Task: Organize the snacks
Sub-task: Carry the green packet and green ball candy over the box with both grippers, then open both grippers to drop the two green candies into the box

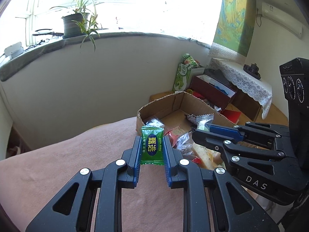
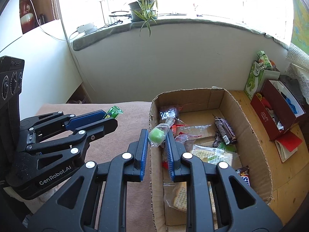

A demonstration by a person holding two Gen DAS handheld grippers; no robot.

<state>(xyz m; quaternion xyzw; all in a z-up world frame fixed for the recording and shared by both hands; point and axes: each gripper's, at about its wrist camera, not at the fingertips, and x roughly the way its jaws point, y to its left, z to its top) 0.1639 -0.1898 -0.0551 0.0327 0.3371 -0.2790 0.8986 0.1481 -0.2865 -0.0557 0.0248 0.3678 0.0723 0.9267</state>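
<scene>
Green foil candy packet w/ blue oval label (image 1: 152, 147), frame centre, upright, clamped by left gripper (image 1: 152, 150) above pink blanket (image 1: 67, 166). Right gripper (image 2: 157, 142) pinches clear-wrapped green round sweet (image 2: 158, 135) over left rim of brown cardboard box (image 2: 249, 123), centre-right. Box holds mixed snacks; blanket's left stretch bare.

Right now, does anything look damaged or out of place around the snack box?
The cardboard box looks rough: its rim is torn and uneven, with ragged edges along the walls. Snacks inside lie jumbled, not sorted. Otherwise both tools hold cleanly: the left tool grips a green packet, the right tool a clear-wrapped green candy.
</scene>
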